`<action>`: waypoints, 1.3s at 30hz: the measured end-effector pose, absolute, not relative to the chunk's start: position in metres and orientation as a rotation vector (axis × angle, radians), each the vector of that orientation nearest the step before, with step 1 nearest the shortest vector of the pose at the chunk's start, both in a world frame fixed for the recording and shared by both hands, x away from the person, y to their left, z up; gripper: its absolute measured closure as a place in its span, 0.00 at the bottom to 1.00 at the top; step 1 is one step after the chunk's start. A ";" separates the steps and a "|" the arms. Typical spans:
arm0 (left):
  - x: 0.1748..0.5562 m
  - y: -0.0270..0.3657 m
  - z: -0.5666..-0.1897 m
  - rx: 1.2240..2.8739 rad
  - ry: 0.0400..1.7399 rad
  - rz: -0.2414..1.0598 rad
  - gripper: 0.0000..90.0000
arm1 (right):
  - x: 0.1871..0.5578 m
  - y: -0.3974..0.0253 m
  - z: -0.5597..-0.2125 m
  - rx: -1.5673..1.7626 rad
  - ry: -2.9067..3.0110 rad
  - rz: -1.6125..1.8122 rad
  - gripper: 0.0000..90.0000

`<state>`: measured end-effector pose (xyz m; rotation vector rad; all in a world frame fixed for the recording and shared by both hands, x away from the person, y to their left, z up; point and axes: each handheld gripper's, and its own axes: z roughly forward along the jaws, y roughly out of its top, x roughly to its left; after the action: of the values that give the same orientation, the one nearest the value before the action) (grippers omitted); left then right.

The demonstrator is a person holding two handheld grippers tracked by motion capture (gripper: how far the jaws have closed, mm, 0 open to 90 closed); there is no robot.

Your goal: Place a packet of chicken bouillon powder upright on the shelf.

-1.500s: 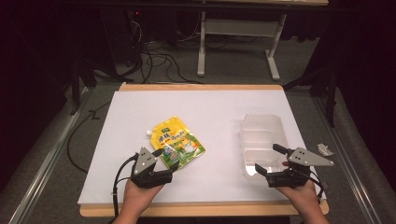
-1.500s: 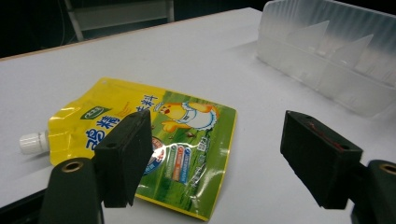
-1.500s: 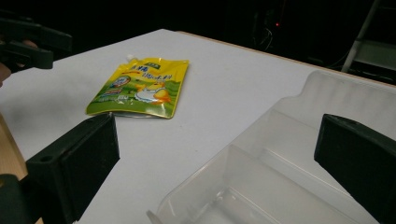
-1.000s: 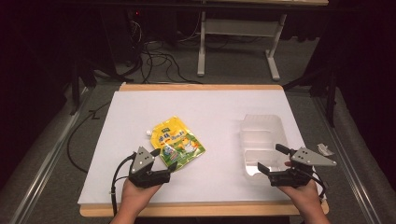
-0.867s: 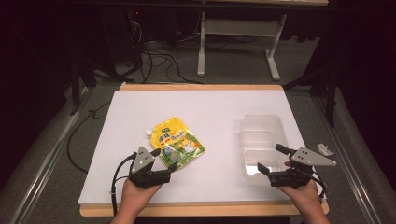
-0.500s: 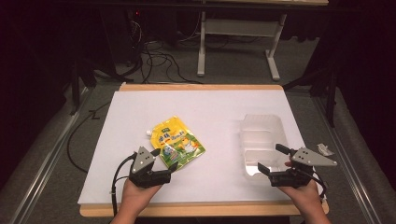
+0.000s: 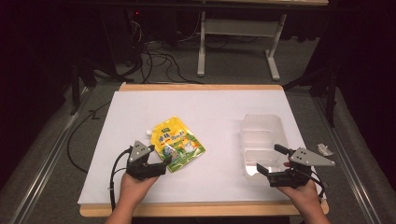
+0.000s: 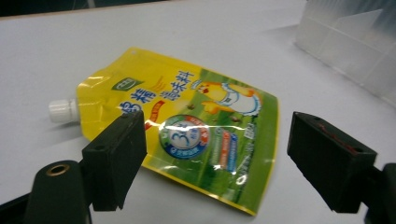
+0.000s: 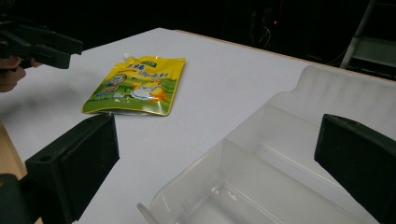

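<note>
A yellow and green spouted pouch (image 7: 177, 143) lies flat on the white table (image 7: 210, 112), its white cap (image 8: 62, 111) pointing to the far left. My left gripper (image 7: 164, 164) stands open just at the pouch's near edge, the pouch (image 8: 187, 135) lying beyond its spread jaws. A clear plastic divided tray (image 7: 261, 140) sits at the right. My right gripper (image 7: 271, 159) is open at the tray's near end, its jaws wide on either side of the tray (image 9: 280, 158) without touching it. The pouch (image 9: 135, 86) lies off to its left.
A small crumpled scrap (image 7: 324, 149) lies near the table's right edge. The wooden table rim (image 7: 201, 209) runs along the front. Cables and a metal stand's legs (image 7: 233, 46) are on the floor beyond the table.
My right gripper has dropped slightly and settled at the tray's near end. The left gripper and the pouch have stayed put.
</note>
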<state>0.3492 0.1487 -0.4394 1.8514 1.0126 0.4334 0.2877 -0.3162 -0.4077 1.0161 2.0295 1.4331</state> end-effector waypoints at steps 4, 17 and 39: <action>0.359 0.156 -0.446 1.840 1.062 0.422 0.23 | 0.288 -0.316 -0.409 1.016 2.032 1.430 0.00; 0.389 0.179 -0.466 1.794 1.216 0.351 0.26 | 0.290 -0.315 -0.411 1.018 2.041 1.427 0.00; 0.439 0.179 -0.478 1.776 1.328 0.248 0.33 | 0.292 -0.311 -0.414 1.023 2.051 1.421 0.00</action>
<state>0.4388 0.1789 -0.4777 1.7765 1.3281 0.2476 0.2916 -0.3109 -0.4138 1.0226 2.0513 1.4206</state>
